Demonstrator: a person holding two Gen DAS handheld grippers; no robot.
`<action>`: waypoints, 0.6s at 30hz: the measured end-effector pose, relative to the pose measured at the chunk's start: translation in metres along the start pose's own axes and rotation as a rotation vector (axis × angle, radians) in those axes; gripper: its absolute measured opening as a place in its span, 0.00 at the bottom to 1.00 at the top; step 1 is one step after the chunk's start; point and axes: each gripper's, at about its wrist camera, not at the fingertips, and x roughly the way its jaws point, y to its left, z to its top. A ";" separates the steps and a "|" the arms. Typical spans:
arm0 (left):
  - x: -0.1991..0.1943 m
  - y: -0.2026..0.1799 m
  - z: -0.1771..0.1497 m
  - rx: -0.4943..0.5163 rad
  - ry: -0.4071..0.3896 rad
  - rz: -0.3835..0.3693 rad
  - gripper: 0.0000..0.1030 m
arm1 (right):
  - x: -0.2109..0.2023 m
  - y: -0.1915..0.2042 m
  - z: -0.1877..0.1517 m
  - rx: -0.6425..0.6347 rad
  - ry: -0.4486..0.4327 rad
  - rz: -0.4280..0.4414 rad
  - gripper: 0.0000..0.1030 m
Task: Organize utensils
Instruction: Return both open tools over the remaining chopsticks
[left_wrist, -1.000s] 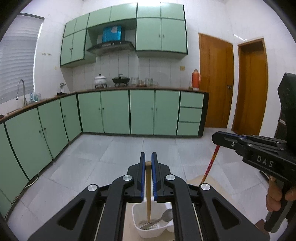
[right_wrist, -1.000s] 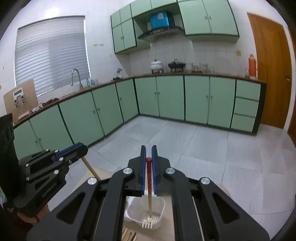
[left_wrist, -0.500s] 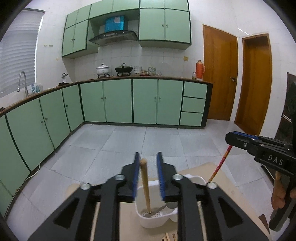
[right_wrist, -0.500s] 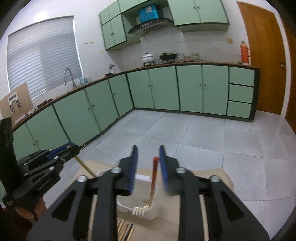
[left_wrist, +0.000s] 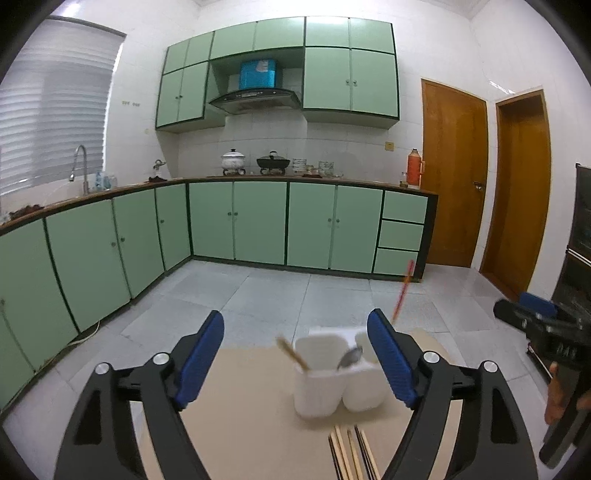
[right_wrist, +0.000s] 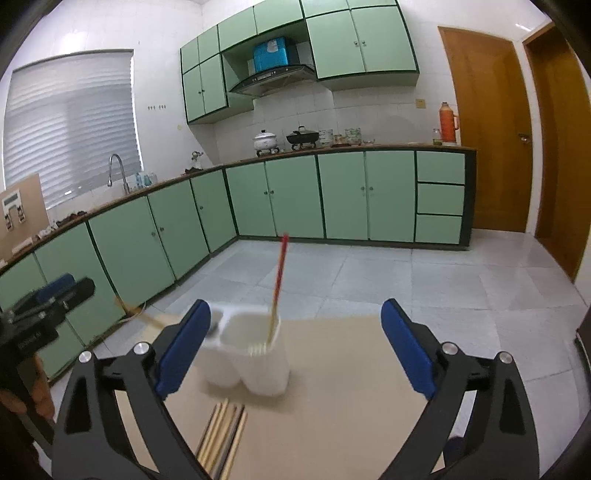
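A white two-cup utensil holder (left_wrist: 334, 376) (right_wrist: 249, 350) stands on a tan table (left_wrist: 251, 424). A wooden-handled spoon (left_wrist: 293, 354) leans in its left cup. A red-handled fork (right_wrist: 279, 280) (left_wrist: 402, 291) leans in its right cup. My left gripper (left_wrist: 295, 354) is open and empty, just in front of the holder. My right gripper (right_wrist: 295, 343) is open and empty, also close before the holder. Several chopsticks (left_wrist: 351, 456) (right_wrist: 221, 435) lie on the table in front of the holder.
The table (right_wrist: 351, 387) ends just behind the holder; beyond it is tiled floor (left_wrist: 277, 295). Green cabinets (left_wrist: 258, 221) line the far wall and left side. Wooden doors (left_wrist: 454, 170) stand at the right. Each gripper shows at the edge of the other's view (left_wrist: 546, 332) (right_wrist: 40, 314).
Both grippers opened wide and let go of the spoon and the fork, which now lean in the holder. Both grippers drew back and lowered, bringing the chopsticks into view.
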 end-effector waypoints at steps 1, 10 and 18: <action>-0.006 0.000 -0.006 -0.007 0.006 -0.002 0.77 | -0.004 0.000 -0.008 -0.001 0.007 -0.003 0.92; -0.035 -0.007 -0.086 0.018 0.137 0.023 0.78 | -0.035 0.020 -0.099 -0.006 0.084 -0.062 0.92; -0.051 -0.010 -0.152 0.021 0.229 0.026 0.78 | -0.057 0.047 -0.169 0.001 0.102 -0.107 0.92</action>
